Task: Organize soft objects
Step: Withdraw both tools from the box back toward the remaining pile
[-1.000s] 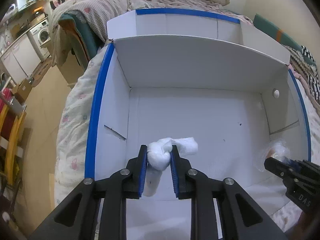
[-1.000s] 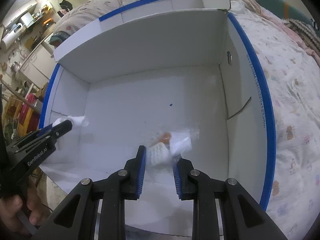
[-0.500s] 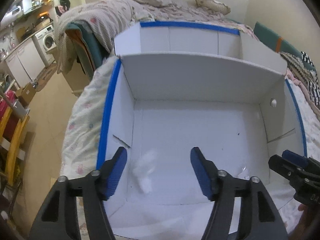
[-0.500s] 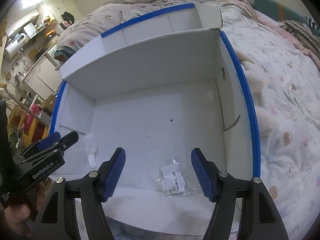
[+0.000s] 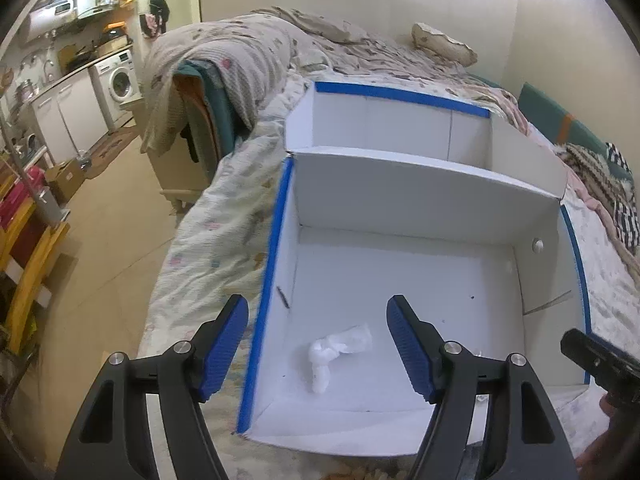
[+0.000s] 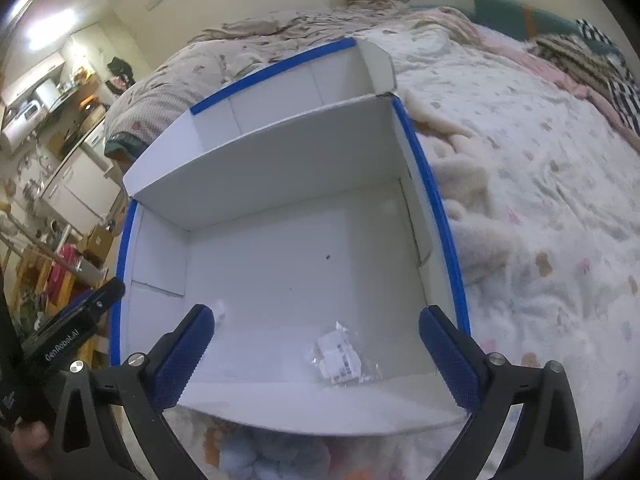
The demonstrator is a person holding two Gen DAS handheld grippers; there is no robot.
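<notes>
A white cardboard box (image 5: 276, 240) with blue-taped edges lies open on the bed. On its floor near the front left is a knotted white soft piece (image 5: 340, 346). My left gripper (image 5: 317, 312) hangs above it, jaws opening, nothing between the pads. In the right wrist view a clear plastic packet with white contents (image 6: 340, 356) rests near the front wall of the box (image 6: 444, 216). My right gripper (image 6: 318, 316) is over it, jaws opening wide and empty. The white piece (image 6: 220, 308) peeks out beside its left finger. Each gripper shows at the edge of the other's view.
A floral quilt (image 6: 540, 184) covers the bed around the box. Folded blankets (image 5: 224, 64) pile up at the far left corner. Soft toys (image 6: 248, 456) lie just in front of the box. Left of the bed are floor, a yellow frame (image 5: 28, 280) and a washing machine (image 5: 120, 76).
Both grippers let go: the white piece and the plastic packet dropped to the box floor. Both grippers opened, rose and drew back from the box.
</notes>
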